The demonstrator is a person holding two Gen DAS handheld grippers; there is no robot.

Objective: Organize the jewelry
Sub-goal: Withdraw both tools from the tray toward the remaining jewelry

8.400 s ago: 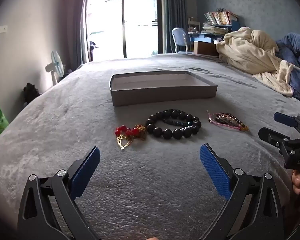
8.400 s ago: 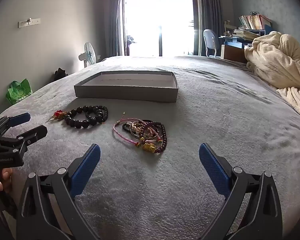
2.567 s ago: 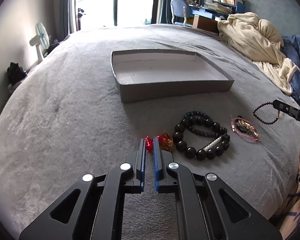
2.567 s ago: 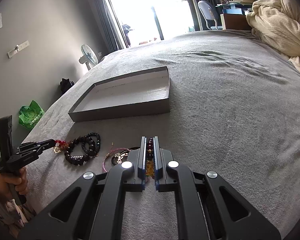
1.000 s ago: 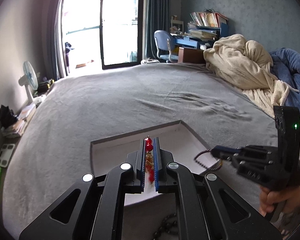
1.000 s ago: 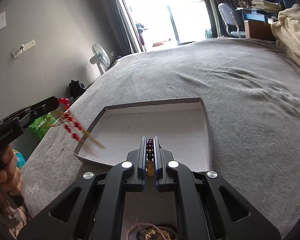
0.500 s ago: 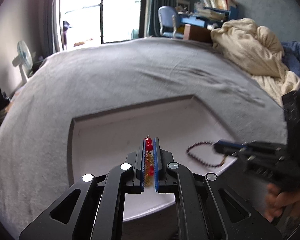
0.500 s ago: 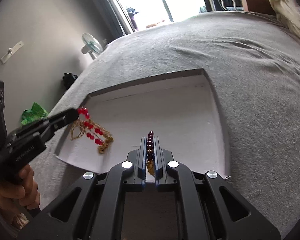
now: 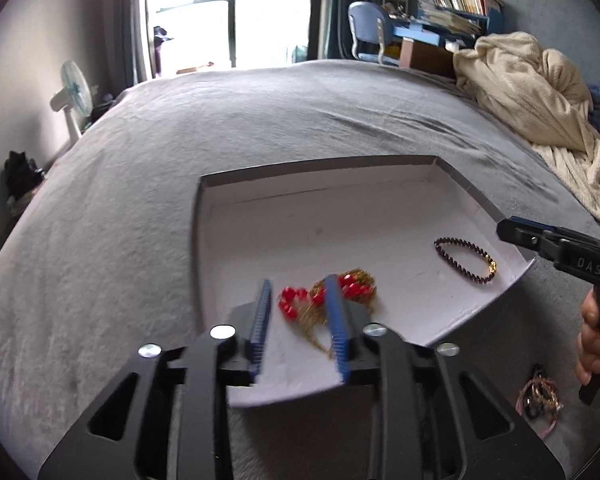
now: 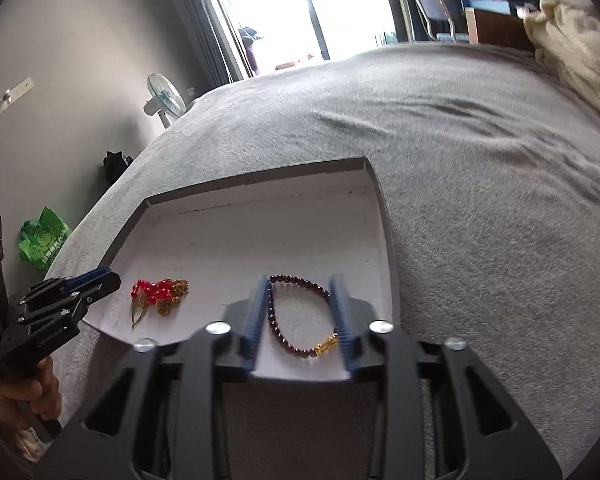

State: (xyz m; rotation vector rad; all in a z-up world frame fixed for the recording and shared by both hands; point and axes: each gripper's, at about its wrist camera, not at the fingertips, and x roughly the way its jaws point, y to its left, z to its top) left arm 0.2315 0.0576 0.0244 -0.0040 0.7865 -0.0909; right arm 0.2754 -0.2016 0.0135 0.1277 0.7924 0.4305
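- Left tongs (image 9: 300,320): part open above the near left of the tray (image 9: 198,248); they hold nothing. The red beads (image 9: 324,294), a red-and-gold piece, lie on the tray floor between and just beyond the blue pads (image 9: 260,320); contact with the pads cannot be judged.
- Right tongs (image 10: 300,320): part open to a similar width, over the near right of the tray (image 10: 384,220); they grip nothing. The dark bracelet (image 10: 296,312), with a gold clasp, lies flat on the tray floor as an open loop framed by the two pads.
- Seen from the left wrist camera, the right tongs (image 9: 516,234) hover at the tray's right edge, just beside the dark bracelet (image 9: 464,260) and apart from it.
- Seen from the right wrist camera, the left tongs (image 10: 96,280) sit at the tray's left corner, near the red beads (image 10: 156,292).
- Progress, as judged: two pieces rest in the tray, well apart from each other, so the task appears partly done.
- Remaining: a pink tangle (image 9: 538,398) of cords and beads lies on the grey bed (image 9: 100,220) outside the tray, near the right hand (image 9: 596,336). Whether other pieces remain out of view cannot be told.
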